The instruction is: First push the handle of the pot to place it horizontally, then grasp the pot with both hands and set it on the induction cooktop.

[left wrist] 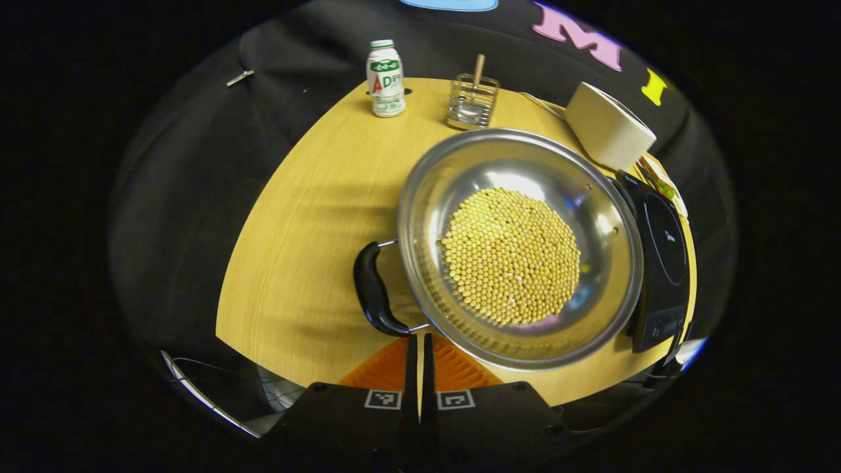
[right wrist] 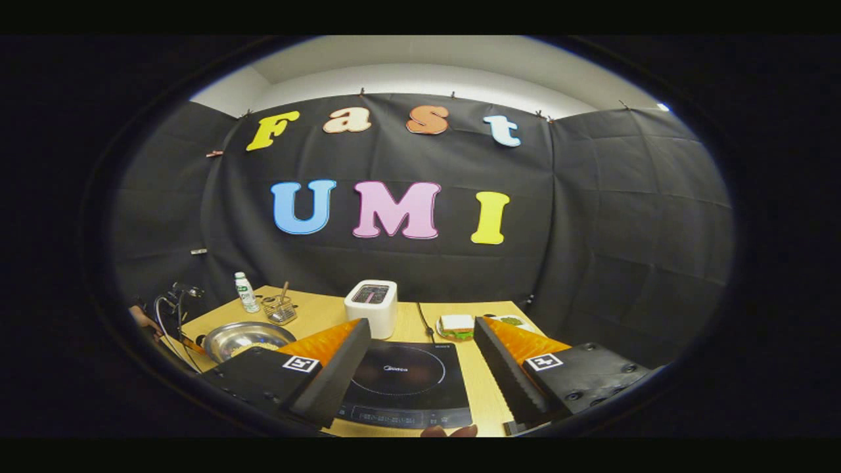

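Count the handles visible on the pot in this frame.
1: a black handle on the pot rim's left side in the left gripper view, just ahead of the left hand-held gripper. An opposite handle may be hidden.

Pot (left wrist: pixel 591 197), steel, holding yellow beans (left wrist: pixel 511 256), centre frame on wooden table (left wrist: pixel 309 217); black handle (left wrist: pixel 373 289) at its left. Left gripper (left wrist: pixel 419 338), bottom centre, fingers together just below the handle. Induction cooktop (left wrist: pixel 663 263) at right.
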{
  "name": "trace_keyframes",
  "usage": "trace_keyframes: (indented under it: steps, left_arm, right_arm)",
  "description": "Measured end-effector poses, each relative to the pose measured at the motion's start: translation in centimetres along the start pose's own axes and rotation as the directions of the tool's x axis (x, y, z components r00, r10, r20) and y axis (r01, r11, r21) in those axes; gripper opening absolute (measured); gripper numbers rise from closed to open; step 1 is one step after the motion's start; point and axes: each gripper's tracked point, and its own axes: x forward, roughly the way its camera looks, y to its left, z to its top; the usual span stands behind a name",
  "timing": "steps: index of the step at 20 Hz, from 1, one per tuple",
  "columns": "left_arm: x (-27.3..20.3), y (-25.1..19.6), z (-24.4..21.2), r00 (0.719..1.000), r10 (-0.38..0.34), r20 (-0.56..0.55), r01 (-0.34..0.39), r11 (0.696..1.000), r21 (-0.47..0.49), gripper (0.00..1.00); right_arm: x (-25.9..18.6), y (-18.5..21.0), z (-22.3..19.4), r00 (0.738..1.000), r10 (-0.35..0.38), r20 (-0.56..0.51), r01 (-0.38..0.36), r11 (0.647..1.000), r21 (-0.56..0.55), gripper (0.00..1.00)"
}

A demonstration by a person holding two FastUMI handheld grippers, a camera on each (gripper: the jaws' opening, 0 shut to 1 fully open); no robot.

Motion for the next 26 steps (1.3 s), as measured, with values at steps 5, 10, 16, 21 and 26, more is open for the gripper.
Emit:
trace_keyframes:
  steps: [5, 10, 16, 21, 26]
  left_arm:
    - [1.1, 2.3, 2.8, 0.997, 0.063, 0.037, -0.061, 0.997, -0.045, 0.05]
    - [2.4, 3.7, 6.0, 0.988, 0.131, 0.084, -0.132, 0.991, 0.009, 0.05]
    - [2.8, 3.8, 8.8, 0.980, 0.152, 0.130, -0.162, 0.984, 0.072, 0.05]
    - [2.7, 3.6, 8.8, 0.981, 0.112, 0.158, -0.125, 0.990, 0.072, 0.05]
    - [0.9, 5.1, 8.6, 0.961, 0.129, 0.245, -0.151, 0.986, 0.073, 0.06]
  right_arm:
    - [0.4, -0.1, -0.2, 1.000, -0.012, -0.009, 0.012, 1.000, -0.006, 0.98]
    - [0.9, 0.0, -0.6, 1.000, -0.021, -0.021, 0.021, 1.000, -0.021, 0.98]
    - [1.6, 0.3, -1.2, 0.999, -0.028, -0.042, 0.026, 0.999, -0.038, 0.98]
    - [2.4, 1.1, -1.7, 0.998, -0.023, -0.063, 0.020, 0.999, -0.038, 0.98]
    - [2.8, 2.3, -2.8, 0.996, 0.003, -0.090, -0.007, 0.999, -0.037, 0.98]
